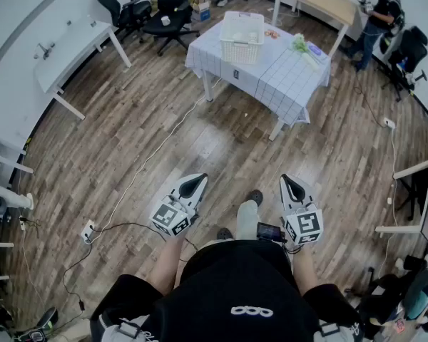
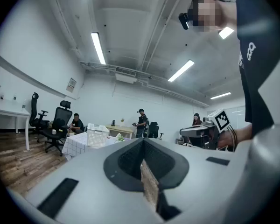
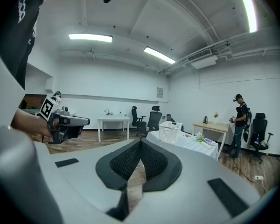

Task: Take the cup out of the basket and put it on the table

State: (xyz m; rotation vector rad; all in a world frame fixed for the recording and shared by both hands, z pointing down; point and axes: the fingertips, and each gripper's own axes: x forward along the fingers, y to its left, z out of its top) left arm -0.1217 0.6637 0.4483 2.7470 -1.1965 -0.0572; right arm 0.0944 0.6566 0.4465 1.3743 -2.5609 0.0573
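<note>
The white basket (image 1: 242, 38) stands on a table with a checked cloth (image 1: 285, 84), far ahead of me across the wooden floor. I cannot make out the cup; the basket's walls hide its inside. My left gripper (image 1: 197, 180) and right gripper (image 1: 288, 180) are held low in front of the person's body, both pointing toward the table with jaws together and nothing between them. From the left gripper (image 2: 143, 142) the basket (image 2: 97, 135) looks small and distant, left of the jaws. From the right gripper (image 3: 141, 142) the basket (image 3: 170, 131) sits just right of the jaws.
Black office chairs (image 1: 167, 9) stand behind the table and a white desk (image 1: 68, 48) to its left. A wooden desk (image 1: 321, 2) and a standing person (image 1: 378, 20) are at the back right. A white cable (image 1: 150, 155) runs across the floor. Green flowers (image 1: 299, 46) lie on the cloth.
</note>
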